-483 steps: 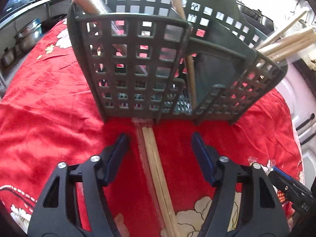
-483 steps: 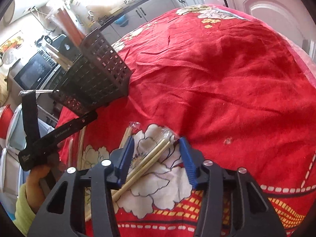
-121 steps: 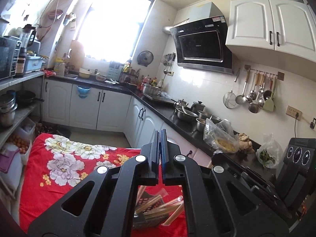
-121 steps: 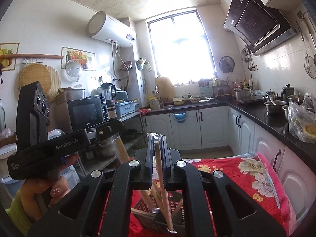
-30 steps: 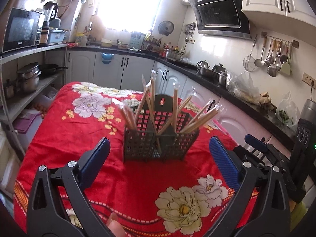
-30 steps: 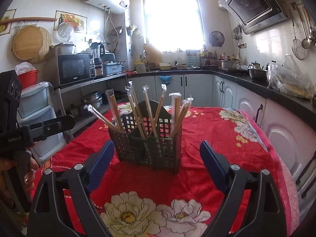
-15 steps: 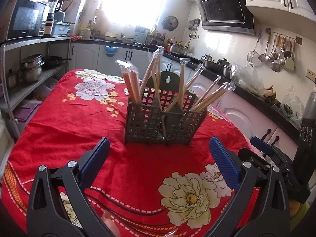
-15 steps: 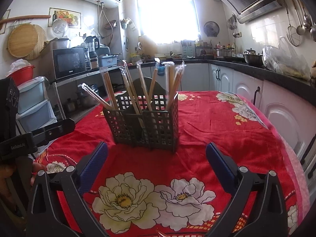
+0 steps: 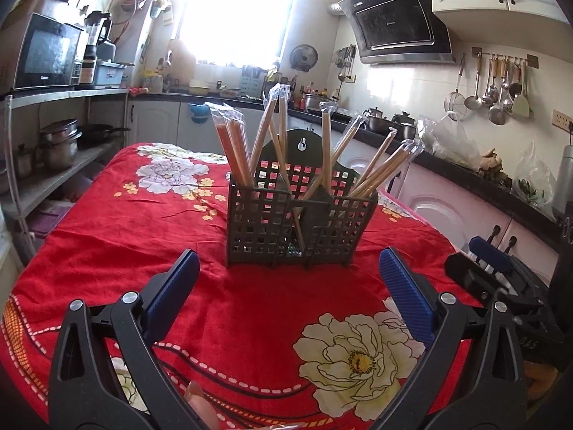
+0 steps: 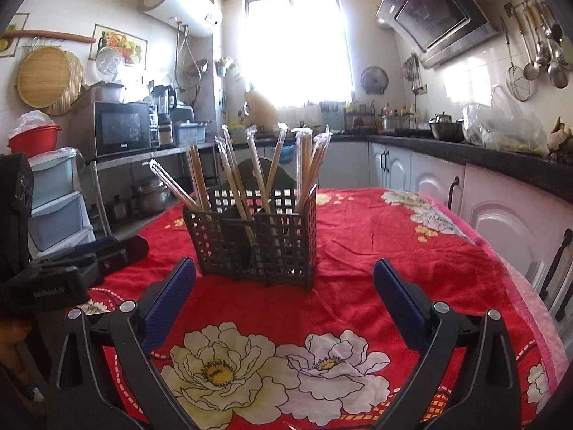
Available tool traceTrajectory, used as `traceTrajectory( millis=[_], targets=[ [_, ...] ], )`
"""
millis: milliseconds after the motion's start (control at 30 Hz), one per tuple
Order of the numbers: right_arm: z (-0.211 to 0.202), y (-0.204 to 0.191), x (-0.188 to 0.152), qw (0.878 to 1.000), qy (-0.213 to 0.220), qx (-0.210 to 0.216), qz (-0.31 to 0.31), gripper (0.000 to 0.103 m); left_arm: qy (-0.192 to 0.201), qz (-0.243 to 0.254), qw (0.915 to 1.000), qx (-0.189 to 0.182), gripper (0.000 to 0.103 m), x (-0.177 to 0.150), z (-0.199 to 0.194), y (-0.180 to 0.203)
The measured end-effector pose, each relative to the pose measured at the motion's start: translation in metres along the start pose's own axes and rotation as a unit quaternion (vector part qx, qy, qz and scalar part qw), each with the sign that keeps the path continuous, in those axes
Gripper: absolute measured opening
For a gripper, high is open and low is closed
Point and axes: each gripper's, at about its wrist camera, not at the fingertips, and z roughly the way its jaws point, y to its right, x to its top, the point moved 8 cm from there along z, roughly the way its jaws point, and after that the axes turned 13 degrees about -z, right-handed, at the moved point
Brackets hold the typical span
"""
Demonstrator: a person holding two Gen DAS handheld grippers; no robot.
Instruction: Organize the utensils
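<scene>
**Chopsticks in holder, both tools spread wide**

Chopsticks (image 9: 324, 150), wooden pairs each in a clear plastic sleeve, stand upright or leaning in a dark grey plastic holder (image 9: 297, 229). Sleeve tops are crimped and stick out above the rim. Holder has square-grid walls, inner dividers making several compartments, and a taller rounded back panel with a hanging hole. One reddish-orange pair sits in the left compartment as the left wrist view sees it; the pale ones fan out across the middle and right. Some lean outward over the rim.

Holder stands on the table, on a red cloth (image 9: 118, 236) with white flower print, near mid-table.

Left tool (image 9: 286, 283): blue pads far apart, nothing between them, holder ahead and not touched. Right tool (image 10: 284, 286): also wide apart, empty, facing the holder (image 10: 256, 236) and its chopsticks (image 10: 304, 165) from another side. Right tool body also shows at the right edge of the left wrist view, low over the cloth.

Behind: kitchen cabinets, microwave (image 10: 123, 127), range hood (image 9: 397, 32), hanging ladles.
</scene>
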Motion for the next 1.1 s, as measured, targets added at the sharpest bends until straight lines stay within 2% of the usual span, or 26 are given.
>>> traceTrajectory(
  millis=[267,533,1100],
  targets=[
    [-0.003,0.0,-0.005,0.999,0.013,-0.029,-0.004,0.097,0.031,0.01,0.9995,-0.003,0.092,-0.003,-0.006,0.002],
    [-0.002,0.01,-0.011,0.999,0.009,-0.031,0.024,0.097,0.027,0.012,0.9996,-0.001,0.092,-0.01,-0.003,-0.001],
    [-0.002,0.009,-0.012,0.999,0.007,-0.028,0.026,0.097,0.027,-0.004,0.9996,-0.001,0.092,-0.009,-0.001,-0.007]
  ],
)
